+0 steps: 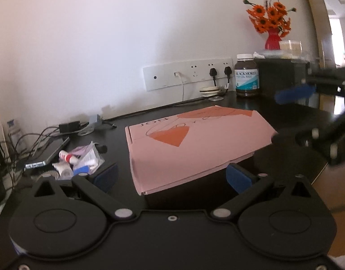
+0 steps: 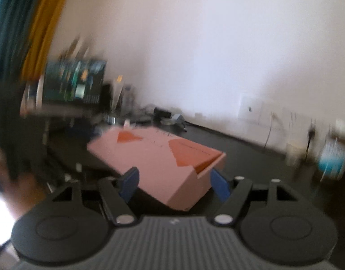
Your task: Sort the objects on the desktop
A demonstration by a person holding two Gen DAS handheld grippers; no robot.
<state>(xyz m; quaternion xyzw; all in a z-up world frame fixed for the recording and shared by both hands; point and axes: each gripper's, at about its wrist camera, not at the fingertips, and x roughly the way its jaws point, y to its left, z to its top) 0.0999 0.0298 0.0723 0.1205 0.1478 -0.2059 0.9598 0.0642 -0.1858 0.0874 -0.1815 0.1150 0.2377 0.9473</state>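
Left wrist view: the left gripper (image 1: 171, 176) sits at the bottom of the frame with its blue pads spread wide, nothing pressed between them. Beyond them, in the middle of the frame, a flat pink cardboard box with orange shapes (image 1: 194, 148) lies on the black table (image 1: 273, 114), its lid closed. At lower left is a clear plastic bag of small toiletries (image 1: 82, 159), beside a tangle of dark cables (image 1: 37, 139). Along the wall at centre runs a white socket strip (image 1: 188, 74); to its right stand a brown supplement bottle with a white cap (image 1: 247, 75) and, higher up, a red vase of orange flowers (image 1: 272, 25). At right, blurred, the right gripper (image 1: 291, 114) hovers by the box's right edge.

Right wrist view: the frame is smeared by motion. The right gripper (image 2: 174, 182) has its blue pads apart, either side of the pink box's (image 2: 154, 155) near corner and not touching it. A blurred colourful box (image 2: 74, 82) stands at upper left.
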